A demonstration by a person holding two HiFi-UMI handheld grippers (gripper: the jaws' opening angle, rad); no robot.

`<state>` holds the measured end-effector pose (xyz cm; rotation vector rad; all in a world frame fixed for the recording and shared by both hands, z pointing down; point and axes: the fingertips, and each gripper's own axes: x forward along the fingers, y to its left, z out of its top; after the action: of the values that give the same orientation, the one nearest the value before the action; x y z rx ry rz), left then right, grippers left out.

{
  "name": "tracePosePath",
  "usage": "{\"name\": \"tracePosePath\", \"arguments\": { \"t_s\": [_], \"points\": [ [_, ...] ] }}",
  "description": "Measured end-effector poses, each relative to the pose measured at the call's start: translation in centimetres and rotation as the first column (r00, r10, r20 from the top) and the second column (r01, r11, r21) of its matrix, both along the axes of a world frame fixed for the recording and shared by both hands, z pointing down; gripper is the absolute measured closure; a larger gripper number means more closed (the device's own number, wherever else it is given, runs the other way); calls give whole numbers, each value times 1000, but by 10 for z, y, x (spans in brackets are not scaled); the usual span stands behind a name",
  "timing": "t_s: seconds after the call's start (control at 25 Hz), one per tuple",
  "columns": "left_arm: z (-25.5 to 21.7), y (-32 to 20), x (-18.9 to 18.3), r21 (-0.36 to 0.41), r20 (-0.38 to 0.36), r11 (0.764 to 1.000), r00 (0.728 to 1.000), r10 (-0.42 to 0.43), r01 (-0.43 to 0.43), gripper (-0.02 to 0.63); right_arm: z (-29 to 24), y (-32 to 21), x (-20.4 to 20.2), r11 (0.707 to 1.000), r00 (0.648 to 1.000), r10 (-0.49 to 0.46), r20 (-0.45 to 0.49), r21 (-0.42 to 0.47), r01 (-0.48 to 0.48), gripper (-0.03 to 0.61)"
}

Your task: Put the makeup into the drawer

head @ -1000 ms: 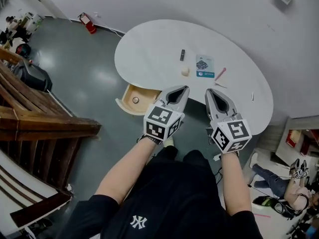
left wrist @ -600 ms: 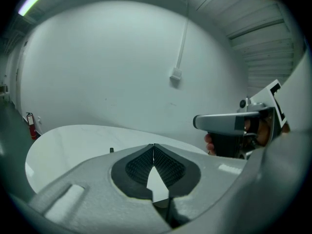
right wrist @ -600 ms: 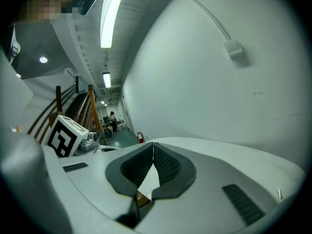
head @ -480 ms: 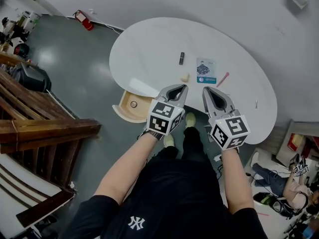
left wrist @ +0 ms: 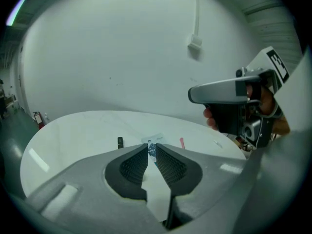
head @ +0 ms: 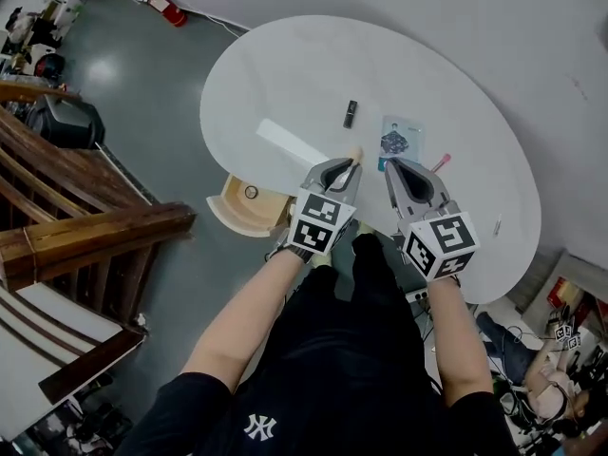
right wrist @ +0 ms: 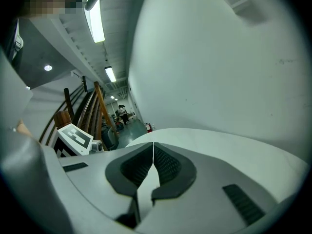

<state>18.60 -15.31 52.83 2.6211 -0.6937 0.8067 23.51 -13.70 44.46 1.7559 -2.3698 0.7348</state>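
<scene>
Lying flat: slim black makeup stick (head: pixel 350 113) | left tool (left wrist: pixel 152 146) opening, empty | right tool (right wrist: pixel 153 145) closed, empty

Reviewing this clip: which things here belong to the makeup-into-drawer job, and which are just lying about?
Job: open drawer, small black item, blue-white packet, pink stick, beige puff.
Lying about: fire extinguisher, wooden railing.

Left gripper (head: pixel 348 164) opening, empty; right gripper (head: pixel 394 166) closed.
</scene>
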Motion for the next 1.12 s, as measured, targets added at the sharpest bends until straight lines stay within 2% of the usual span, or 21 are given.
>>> {"name": "tracePosePath", "arguments": {
  "t_s": [0.16, 0.64, 0.88, 1.12],
  "points": [
    [32, -16, 5, -26, 56, 999, 998, -34, 36, 525, 18, -18, 9, 999, 999, -34, 5, -28, 34, 561],
    [101, -45, 11, -68, 253, 995, 966, -58, 78, 483, 58, -50, 24, 991, 995, -85, 57, -96, 91, 562],
    [117, -44, 9, -87, 285, 993, 957, -54, 82, 483, 67, -50, 26, 989, 994, -88, 64, -116, 95, 562],
    [123, -43, 12, -83, 280, 993, 959, -53, 79, 483, 73, -50, 22, 986, 994, -88, 57, -134, 95, 562]
  ]
}}
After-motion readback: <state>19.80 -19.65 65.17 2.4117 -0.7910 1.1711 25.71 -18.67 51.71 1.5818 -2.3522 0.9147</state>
